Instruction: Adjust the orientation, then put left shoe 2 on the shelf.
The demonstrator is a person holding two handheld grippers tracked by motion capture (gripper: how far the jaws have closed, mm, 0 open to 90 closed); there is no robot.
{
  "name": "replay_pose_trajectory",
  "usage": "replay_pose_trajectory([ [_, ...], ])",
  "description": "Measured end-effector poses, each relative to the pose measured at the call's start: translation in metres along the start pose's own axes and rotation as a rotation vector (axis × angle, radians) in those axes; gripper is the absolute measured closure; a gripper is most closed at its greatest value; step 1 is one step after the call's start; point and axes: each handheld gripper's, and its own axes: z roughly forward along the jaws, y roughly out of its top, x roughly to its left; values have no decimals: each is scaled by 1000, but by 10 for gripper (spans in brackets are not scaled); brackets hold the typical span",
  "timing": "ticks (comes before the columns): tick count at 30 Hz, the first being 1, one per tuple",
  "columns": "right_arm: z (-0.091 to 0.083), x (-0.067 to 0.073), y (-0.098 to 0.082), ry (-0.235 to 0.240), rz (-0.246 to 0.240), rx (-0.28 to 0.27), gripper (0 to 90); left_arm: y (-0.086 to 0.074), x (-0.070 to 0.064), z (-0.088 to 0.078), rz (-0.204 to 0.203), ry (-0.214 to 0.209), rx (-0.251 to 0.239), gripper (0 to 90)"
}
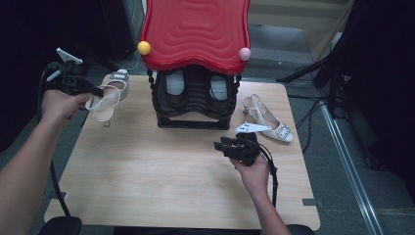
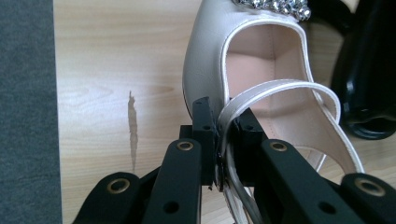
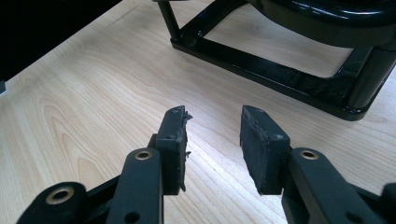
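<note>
The thing in hand is a pale cream slingback shoe point(image 1: 104, 101) with a closed toe, a blush-pink lining and a rhinestone buckle across the toe. In the high view it sits at the left of the frame, over the wooden table's point(image 1: 161, 171) left edge, toe pointing toward the upper edge. In the left gripper view the shoe fills the upper right, with the thin heel strap point(image 2: 280, 88) looping down from the right to the jaws.

The left gripper point(image 2: 223, 128) has its jaws pressed nearly together on that strap, the pads pinching the strap's bend between them; the body of the shoe lies beyond the tips. The right gripper point(image 3: 212, 140) rests low at the right centre of the high view, its jaws spread with nothing but bare wood between them.

A second slingback point(image 1: 270, 122) of the same kind lies on its side on the table at the right of the frame, just beyond the right gripper. At the table's far middle stands a black shoe rack point(image 1: 195, 100) with a glossy red wavy top point(image 1: 195, 32), a yellow knob and a pink knob at its corners; pale insoles show on its shelf. The table is light-grained wood with rounded corners. Around it the floor is grey and the room dark, with cables and stand legs at the right.
</note>
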Motion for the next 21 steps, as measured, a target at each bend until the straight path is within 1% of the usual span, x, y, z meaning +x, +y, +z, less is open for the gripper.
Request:
replay_pose_trajectory([
  [1,0,0,0,1,0,-1,627,2,-2,-3,-3,-4,3,834],
  [6,1,1,0,-1,-2,3,627,13,-11,-13,11,-8,-2,835],
  [10,0,0,0,2,1,1,627,22,-22,-22,7,-10,-9,834],
  [12,1,1,-1,2,0,9,627,26,-26,-27,20,-14,-12,835],
  [14,1,1,-2,3,-9,12,627,30,-31,-32,22,-18,-17,834],
  [16,0,2,-1,6,-1,7,626,35,-36,-36,25,-19,-19,834],
  [17,1,2,-1,5,-3,6,626,37,-38,-39,33,-20,-16,834],
  [21,2,2,-1,7,-2,7,625,46,-47,-51,30,-28,-44,834],
])
